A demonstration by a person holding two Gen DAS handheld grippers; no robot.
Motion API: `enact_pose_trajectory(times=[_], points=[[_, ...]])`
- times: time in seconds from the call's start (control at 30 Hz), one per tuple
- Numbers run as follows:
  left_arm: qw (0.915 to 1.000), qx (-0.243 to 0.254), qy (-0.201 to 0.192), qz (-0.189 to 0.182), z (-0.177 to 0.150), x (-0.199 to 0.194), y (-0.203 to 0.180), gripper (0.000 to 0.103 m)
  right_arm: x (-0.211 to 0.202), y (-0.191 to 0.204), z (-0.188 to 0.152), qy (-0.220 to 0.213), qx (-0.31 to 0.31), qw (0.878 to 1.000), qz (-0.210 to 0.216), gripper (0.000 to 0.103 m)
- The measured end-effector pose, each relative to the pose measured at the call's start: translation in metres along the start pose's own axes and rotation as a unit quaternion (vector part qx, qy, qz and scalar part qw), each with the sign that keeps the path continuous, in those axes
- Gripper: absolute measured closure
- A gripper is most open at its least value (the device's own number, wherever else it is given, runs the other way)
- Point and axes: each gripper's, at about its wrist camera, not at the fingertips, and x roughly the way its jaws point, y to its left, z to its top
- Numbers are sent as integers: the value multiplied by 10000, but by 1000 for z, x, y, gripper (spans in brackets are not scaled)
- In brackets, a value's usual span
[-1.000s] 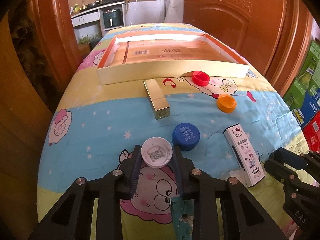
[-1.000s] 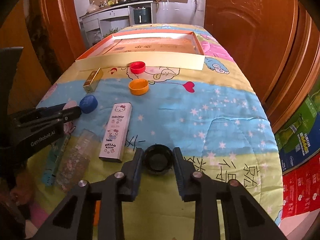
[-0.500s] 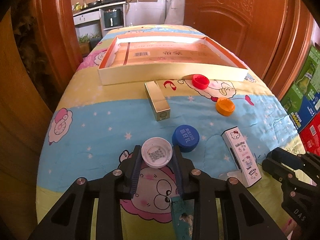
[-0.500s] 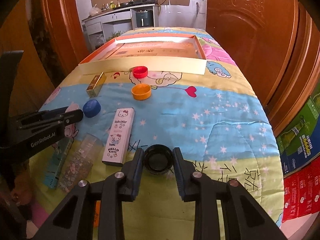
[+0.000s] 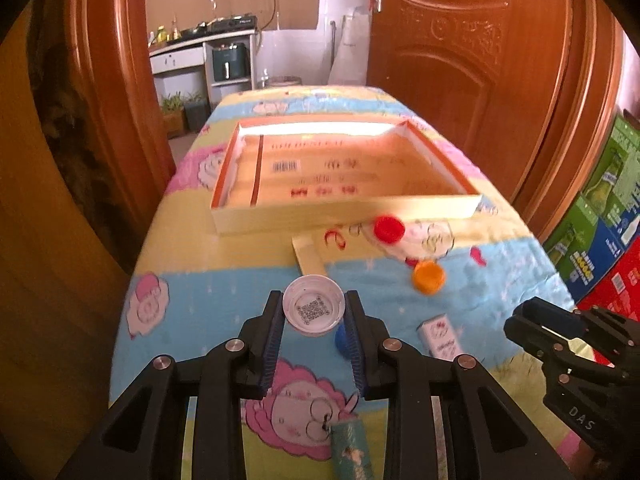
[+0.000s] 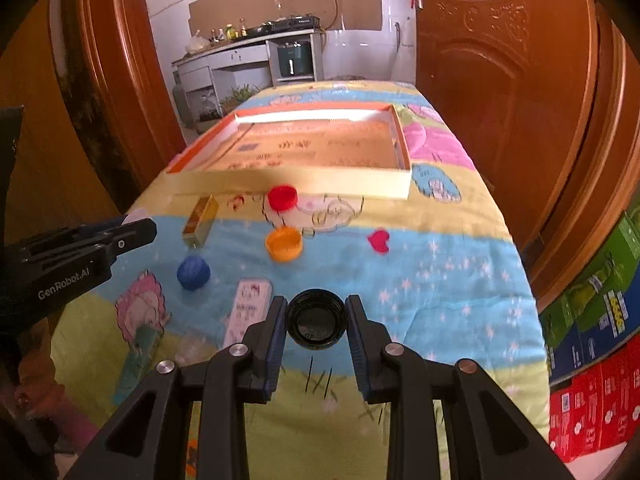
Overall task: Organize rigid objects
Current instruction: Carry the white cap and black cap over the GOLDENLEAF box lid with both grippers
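Note:
My left gripper (image 5: 313,307) is shut on a white cap (image 5: 313,305) with a QR code inside and holds it above the table. My right gripper (image 6: 316,314) is shut on a black cap (image 6: 316,319), also lifted. A shallow orange-rimmed cardboard box (image 5: 340,168) lies open at the far end; it also shows in the right wrist view (image 6: 304,152). A red cap (image 6: 282,197), an orange cap (image 6: 284,243), a blue cap (image 6: 193,272), a gold box (image 6: 201,221) and a white Hello Kitty box (image 6: 248,308) lie on the cartoon-print cloth.
A clear tube and a teal tube (image 6: 138,354) lie near the front left edge. A wooden door (image 6: 500,80) stands to the right, with stacked green and red cartons (image 6: 592,360) on the floor. The left gripper's body (image 6: 72,256) shows at the left.
Both grippers have risen and tilted up with their caps, lifting them off the cloth. The view now looks further toward the cardboard box.

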Motion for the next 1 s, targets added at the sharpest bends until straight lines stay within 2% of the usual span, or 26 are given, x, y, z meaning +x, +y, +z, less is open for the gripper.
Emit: enact_pose_trajectory(times=[0.3,0.8,1.0], points=[[9993,66,-322,197,49,-5,-2,73,0,-5,50,-226,-344,9990,199,73],[9983,-262,-371,370,120,25,9,73,33,-19,126,-250,-472,9982,258,73],[9978,-391,-301,447,143,48,13,73,53,-21,159,-275,-325,9988,233,73]])
